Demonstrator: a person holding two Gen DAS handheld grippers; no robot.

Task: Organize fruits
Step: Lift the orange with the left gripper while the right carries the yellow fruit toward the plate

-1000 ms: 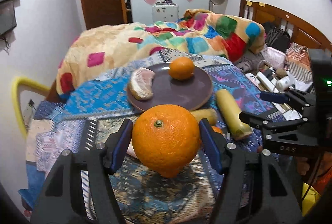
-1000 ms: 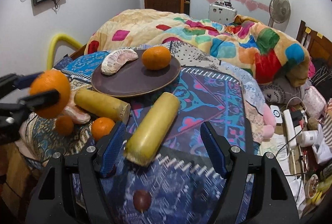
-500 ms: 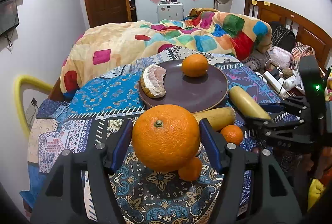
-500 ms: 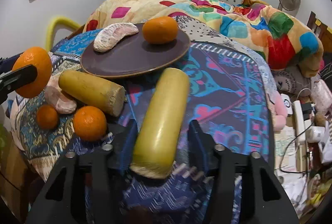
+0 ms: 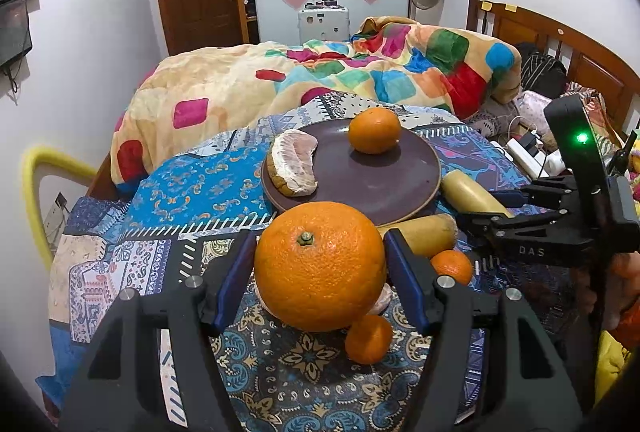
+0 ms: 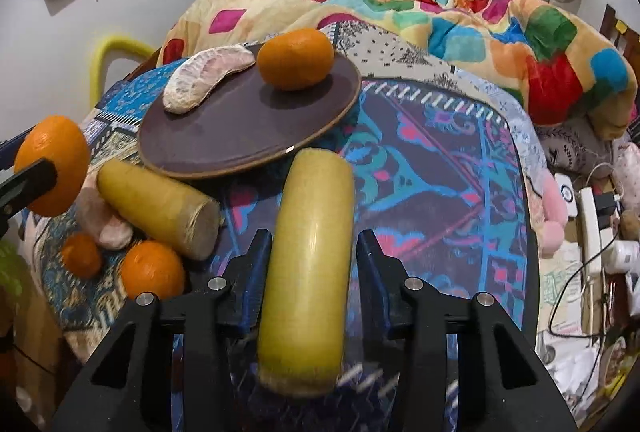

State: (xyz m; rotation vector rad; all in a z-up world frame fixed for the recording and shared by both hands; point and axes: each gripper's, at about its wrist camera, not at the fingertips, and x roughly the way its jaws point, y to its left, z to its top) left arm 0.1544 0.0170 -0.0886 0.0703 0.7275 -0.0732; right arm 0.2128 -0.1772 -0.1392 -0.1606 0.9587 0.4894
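My left gripper (image 5: 320,272) is shut on a large orange (image 5: 320,266) and holds it above the patterned cloth, in front of the brown plate (image 5: 384,188). The plate carries a peeled pomelo segment (image 5: 292,166) and a mandarin (image 5: 374,130). My right gripper (image 6: 312,268) straddles a long yellow fruit piece (image 6: 310,264); its blue pads sit close on both sides, and contact is not clear. A second yellow piece (image 6: 160,208), two small mandarins (image 6: 152,270) (image 6: 82,256) and a pink segment (image 6: 102,220) lie left of it.
The fruit lies on a patterned blue cloth (image 6: 440,172) over a table. A bed with a colourful quilt (image 5: 360,76) is behind. Cables and a power strip (image 6: 592,216) lie off the right edge. A yellow chair back (image 5: 36,172) stands at left.
My right gripper moved forward over the long yellow piece and its fingers narrowed around it. My left gripper kept the large orange and drew back and up a little.
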